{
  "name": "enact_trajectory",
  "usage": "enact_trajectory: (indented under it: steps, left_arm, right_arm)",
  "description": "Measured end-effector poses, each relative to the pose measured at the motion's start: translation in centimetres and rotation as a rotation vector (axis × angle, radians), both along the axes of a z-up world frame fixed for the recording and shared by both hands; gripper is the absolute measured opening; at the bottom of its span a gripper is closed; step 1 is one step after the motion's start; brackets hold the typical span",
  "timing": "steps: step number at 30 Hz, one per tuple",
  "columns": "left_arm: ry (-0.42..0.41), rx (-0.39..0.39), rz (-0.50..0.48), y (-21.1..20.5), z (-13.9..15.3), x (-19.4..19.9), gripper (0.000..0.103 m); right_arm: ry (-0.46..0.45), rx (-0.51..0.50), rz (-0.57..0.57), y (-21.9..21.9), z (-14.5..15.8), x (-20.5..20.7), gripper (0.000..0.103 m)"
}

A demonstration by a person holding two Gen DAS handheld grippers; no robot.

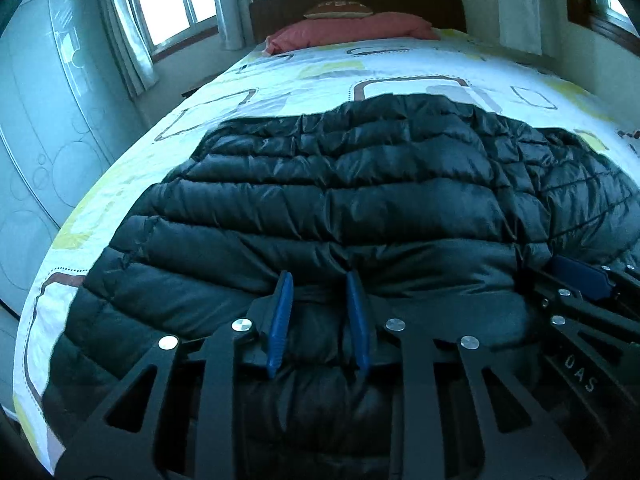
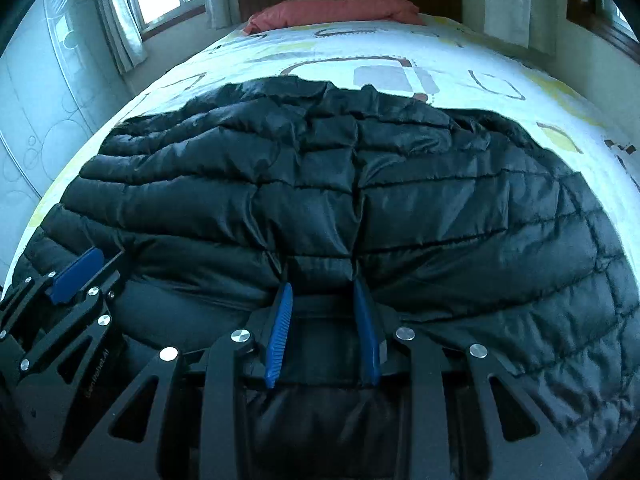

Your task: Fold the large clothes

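Black slotted gripper (image 1: pixel 320 312) linkages, blue ribbed pads (image 2: pixel 279 334), silver rivets (image 1: pixel 168 343)

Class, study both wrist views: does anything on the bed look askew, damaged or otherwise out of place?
Nothing looks damaged or spilled. The black puffer jacket lies across the patterned bedsheet, rumpled along its far edge. Its near hem bunches between the fingers of the left tool and the right tool, as expected mid-fold. The pink pillow sits at the headboard.

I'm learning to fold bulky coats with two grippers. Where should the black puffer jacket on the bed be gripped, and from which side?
Probably along the puffer jacket's near edge, coming in from the foot of the bed. That edge faces both grippers and its quilted tubes bunch into pinchable ridges. The left gripper and right gripper each already have fabric between their fingers there, side by side.
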State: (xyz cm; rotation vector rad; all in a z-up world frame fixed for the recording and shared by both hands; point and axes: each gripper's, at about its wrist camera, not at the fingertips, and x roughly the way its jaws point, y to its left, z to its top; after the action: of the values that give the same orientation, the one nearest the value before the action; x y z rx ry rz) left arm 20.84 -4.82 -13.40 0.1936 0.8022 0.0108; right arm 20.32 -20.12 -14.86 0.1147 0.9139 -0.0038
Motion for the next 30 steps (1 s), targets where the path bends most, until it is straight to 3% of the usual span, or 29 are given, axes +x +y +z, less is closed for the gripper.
enact_trajectory:
  steps: [6,11,16,20,22,25,30]
  left_arm:
    - [-0.046,-0.055,-0.005,-0.1,3.0,0.6,0.022]
    - [0.027,-0.076,-0.009,-0.4,0.0,3.0,0.015]
    - [0.001,-0.06,-0.007,-0.5,0.1,2.5,0.012]
    - [-0.004,-0.083,0.002,-0.1,-0.4,2.7,0.01]
    - [-0.013,-0.057,-0.002,-0.5,-0.4,2.6,0.01]
    - [-0.016,-0.081,-0.006,0.0,-0.5,2.6,0.01]
    - [-0.018,-0.089,-0.006,0.1,-0.5,2.5,0.01]
  right_arm:
    - [-0.073,0.014,-0.013,0.7,2.3,1.0,0.032]
    - [-0.024,-0.002,0.008,1.3,-1.0,3.1,0.033]
    - [-0.043,-0.063,-0.006,1.5,1.0,1.7,0.033]
    - [-0.053,-0.085,-0.011,1.0,-1.1,1.1,0.033]
    - [-0.053,-0.092,-0.016,1.0,-0.2,0.8,0.033]
    - [-0.066,-0.088,-0.039,0.5,0.7,-0.2,0.033]
    - [-0.079,-0.123,-0.021,0.4,-1.1,-0.3,0.034]
